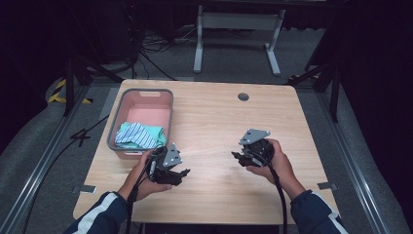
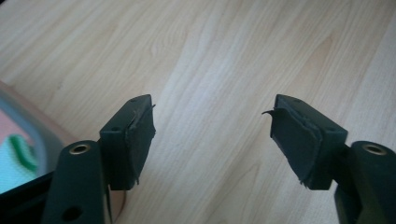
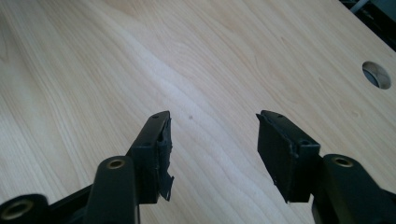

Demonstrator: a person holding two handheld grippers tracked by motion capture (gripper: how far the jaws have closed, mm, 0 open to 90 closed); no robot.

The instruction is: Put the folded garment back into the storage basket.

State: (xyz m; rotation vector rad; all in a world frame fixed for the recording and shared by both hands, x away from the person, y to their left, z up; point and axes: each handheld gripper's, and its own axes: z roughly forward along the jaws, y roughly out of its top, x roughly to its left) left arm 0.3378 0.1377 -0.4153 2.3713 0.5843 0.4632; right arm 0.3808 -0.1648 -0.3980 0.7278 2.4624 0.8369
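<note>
A person sits at a wooden table [image 1: 214, 126] and holds a black tool in each hand. The left gripper [image 1: 181, 174] is low over the near left part of the table, just in front of a pink bin [image 1: 146, 97] with a grey rim. In the left gripper view its two jaws stand apart, with only bare wood between them, and a corner of the bin [image 2: 44, 135] peeks in at the left edge. The right gripper [image 1: 237, 157] is over the near right part of the table, well apart from the other one. In the right gripper view its jaws are spread too, and nothing is between them. A round hole [image 3: 376, 74] in the table shows far off at the right in that view. Inside the bin, at its near end, lies a bundle of cloth [image 1: 139, 135], green and white with blue stripes. The cloth is close to the left gripper, but the tool does not touch it. The person's sleeves [image 1: 104, 212] are dark blue with white stripes.
</note>
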